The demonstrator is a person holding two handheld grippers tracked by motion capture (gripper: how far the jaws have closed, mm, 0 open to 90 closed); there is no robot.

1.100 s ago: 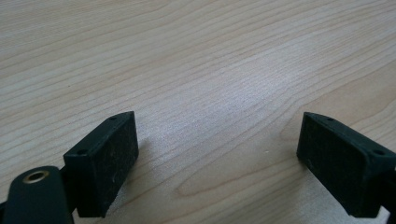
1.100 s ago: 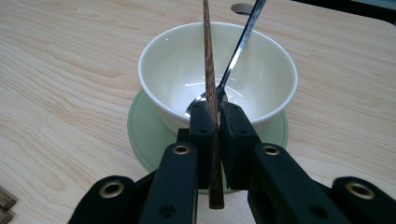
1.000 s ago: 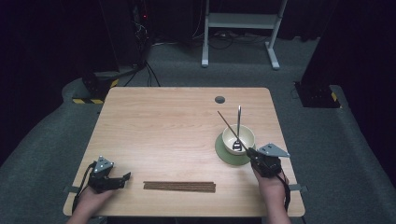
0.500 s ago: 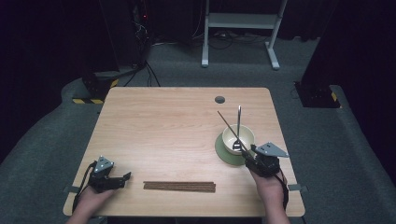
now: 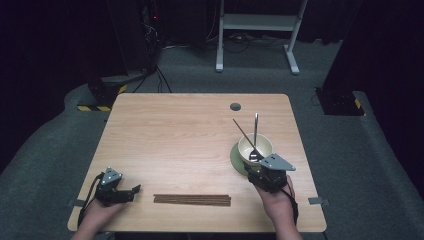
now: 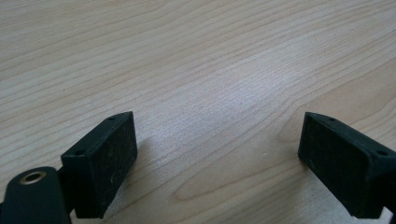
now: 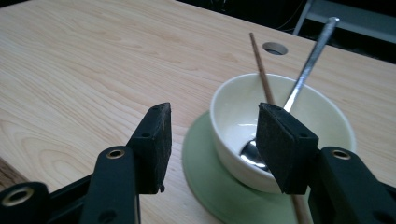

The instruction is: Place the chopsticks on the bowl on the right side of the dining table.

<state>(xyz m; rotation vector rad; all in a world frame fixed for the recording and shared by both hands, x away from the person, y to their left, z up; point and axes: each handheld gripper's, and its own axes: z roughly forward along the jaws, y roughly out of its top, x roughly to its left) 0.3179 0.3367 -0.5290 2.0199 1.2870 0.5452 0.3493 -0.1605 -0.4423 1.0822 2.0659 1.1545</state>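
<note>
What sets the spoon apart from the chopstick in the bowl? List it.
The spoon is shiny metal, while the chopstick in the bowl is brown wood. The spoon ends in a broad head lying at the bottom of the bowl; the chopstick is a plain thin rod. In the high view the spoon's handle rises almost straight up the picture, while the chopstick slants to the upper left. Both lean in the same bowl, and neither is gripped.

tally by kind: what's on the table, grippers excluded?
bowl: 1
saucer: 1
spoon: 1
chopstick in the bowl: 1
chopstick bundle on the table: 1, single sticks too fine to count
Total: 5
</note>
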